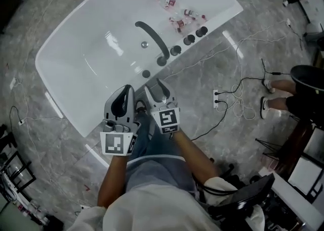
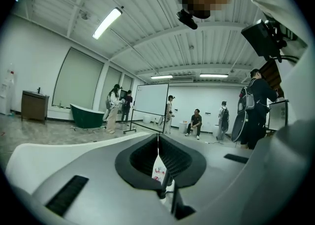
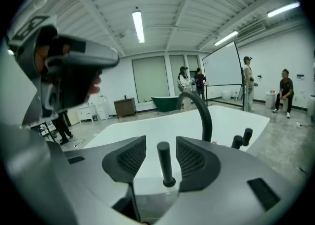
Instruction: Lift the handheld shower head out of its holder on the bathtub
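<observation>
the slim black upright shower head [image 3: 164, 165], untouched between the spread jaws of the right gripper [image 3: 161, 152], is best pinched mid-shaft and lifted straight up, while the left gripper [image 2: 158, 140] is seen pressed together.

Left gripper [image 2: 158, 139]: two grey jaws fill the lower half, and their dark ribbed pads [image 2: 141, 156] meet at the tips.
Gap under the tips: a sliver of white with red marks and a thin dark stem, too small to identify.
Ceiling: white ribbed panels with a lit strip light [image 2: 107, 22].
Far left: brown cabinet [image 2: 34, 106], then a green bathtub [image 2: 88, 115].
Middle: wheeled whiteboard [image 2: 151, 99] with people standing near it, and a seated person [image 2: 196, 122].
Right: person with backpack [image 2: 256, 106].
</observation>
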